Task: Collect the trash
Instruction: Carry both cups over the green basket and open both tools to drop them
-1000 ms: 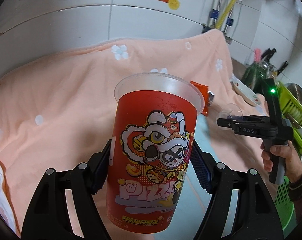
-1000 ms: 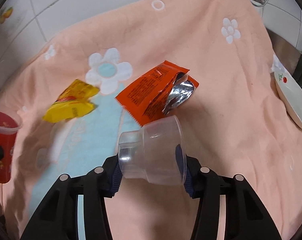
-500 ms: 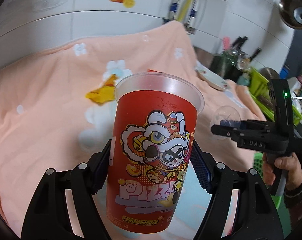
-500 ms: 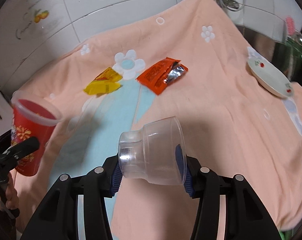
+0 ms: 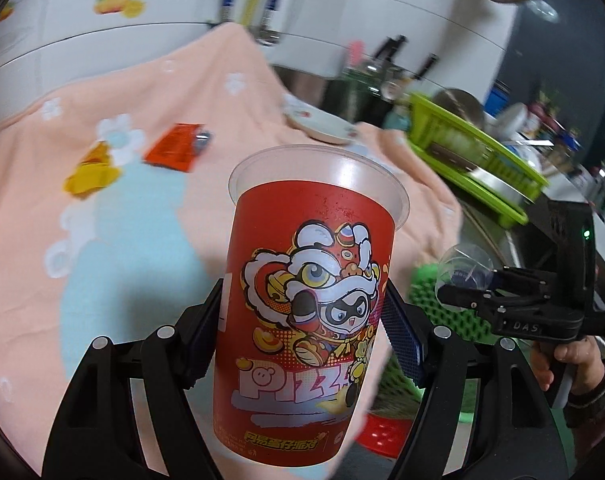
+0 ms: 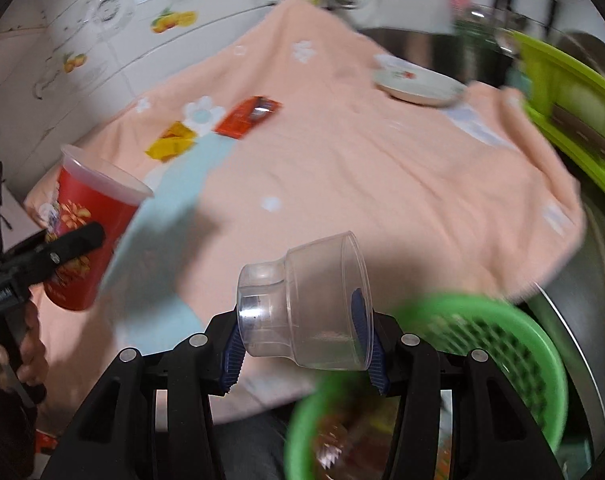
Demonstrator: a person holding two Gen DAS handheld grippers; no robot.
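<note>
My left gripper [image 5: 304, 328] is shut on a red printed cup [image 5: 306, 276] and holds it upright in the air off the table's front edge. My right gripper [image 6: 304, 344] is shut on a clear plastic cup [image 6: 306, 304] lying on its side, held just above a green perforated trash basket [image 6: 498, 344] with wrappers inside. The right gripper also shows in the left wrist view [image 5: 450, 294], the red cup in the right wrist view [image 6: 86, 220]. An orange wrapper [image 6: 248, 116] and a yellow wrapper [image 6: 170, 142] lie on the peach cloth [image 6: 362, 168].
A white saucer [image 6: 418, 86] sits at the cloth's far right. A lime green dish rack [image 6: 574, 112] stands to the right. Tiled wall and pipes lie behind. A steel sink rim [image 6: 598, 280] is beside the basket.
Both grippers have pulled back and to the right off the table with their cups. The green basket has come into view under the right gripper.
</note>
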